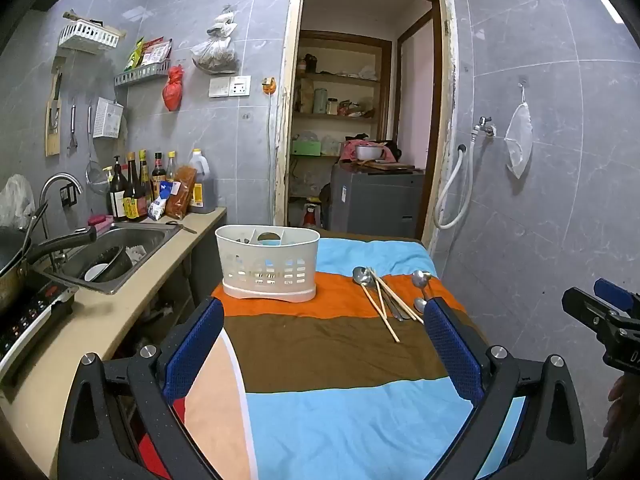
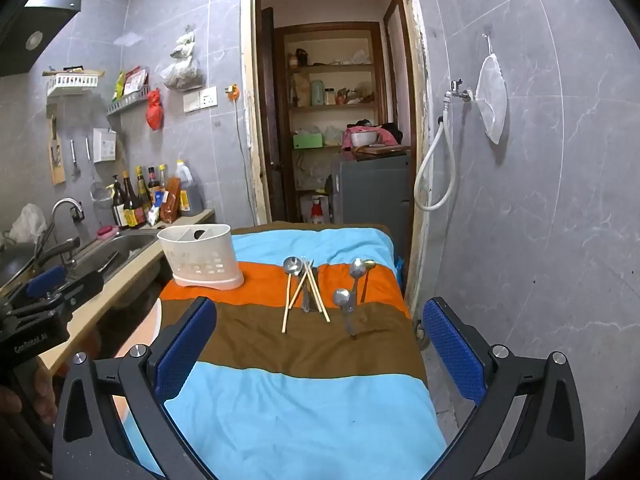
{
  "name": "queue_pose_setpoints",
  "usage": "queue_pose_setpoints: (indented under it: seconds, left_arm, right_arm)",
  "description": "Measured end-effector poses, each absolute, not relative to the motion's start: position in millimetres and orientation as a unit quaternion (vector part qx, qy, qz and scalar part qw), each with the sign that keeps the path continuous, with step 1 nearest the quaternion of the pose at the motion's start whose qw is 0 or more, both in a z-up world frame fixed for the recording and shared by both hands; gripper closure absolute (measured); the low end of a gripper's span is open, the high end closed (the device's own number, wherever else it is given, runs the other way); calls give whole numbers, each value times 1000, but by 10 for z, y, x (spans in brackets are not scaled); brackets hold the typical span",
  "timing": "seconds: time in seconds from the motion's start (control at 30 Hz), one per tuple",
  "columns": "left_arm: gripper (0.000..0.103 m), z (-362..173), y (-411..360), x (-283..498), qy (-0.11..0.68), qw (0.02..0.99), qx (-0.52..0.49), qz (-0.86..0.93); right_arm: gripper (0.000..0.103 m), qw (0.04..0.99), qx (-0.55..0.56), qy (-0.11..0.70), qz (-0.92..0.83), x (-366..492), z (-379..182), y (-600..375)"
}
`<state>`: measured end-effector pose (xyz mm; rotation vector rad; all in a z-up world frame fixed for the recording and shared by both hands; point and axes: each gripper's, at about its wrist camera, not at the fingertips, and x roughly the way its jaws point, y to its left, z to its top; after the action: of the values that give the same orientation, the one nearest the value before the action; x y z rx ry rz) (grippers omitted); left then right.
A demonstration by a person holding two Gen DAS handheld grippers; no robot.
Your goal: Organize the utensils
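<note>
A white plastic utensil caddy (image 1: 267,262) stands upright on the orange stripe of the cloth-covered table (image 1: 320,420); it also shows in the right wrist view (image 2: 200,256). To its right lie wooden chopsticks (image 1: 385,302) and metal spoons (image 1: 420,280), loose on the cloth. In the right wrist view the chopsticks (image 2: 306,292) cross a spoon (image 2: 292,266), with two more spoons (image 2: 343,300) to the right. My left gripper (image 1: 324,340) is open and empty, short of the caddy. My right gripper (image 2: 320,340) is open and empty, short of the utensils.
A counter with a steel sink (image 1: 116,252), a pan (image 1: 16,256) and sauce bottles (image 1: 136,192) runs along the left. An open doorway (image 1: 360,120) with shelves lies behind the table. A tiled wall with a tap and hose (image 2: 436,160) is at the right.
</note>
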<state>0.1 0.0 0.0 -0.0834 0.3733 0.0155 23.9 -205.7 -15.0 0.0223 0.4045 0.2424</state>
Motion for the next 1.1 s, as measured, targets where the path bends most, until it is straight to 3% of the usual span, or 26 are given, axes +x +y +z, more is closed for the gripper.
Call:
queue_pose_setpoints:
  seconds: [1.1]
  left_arm:
    - [5,-24,16,23,189,981,-47,5]
  right_arm:
    - [0,972,12,199,120,241,-174,-2030]
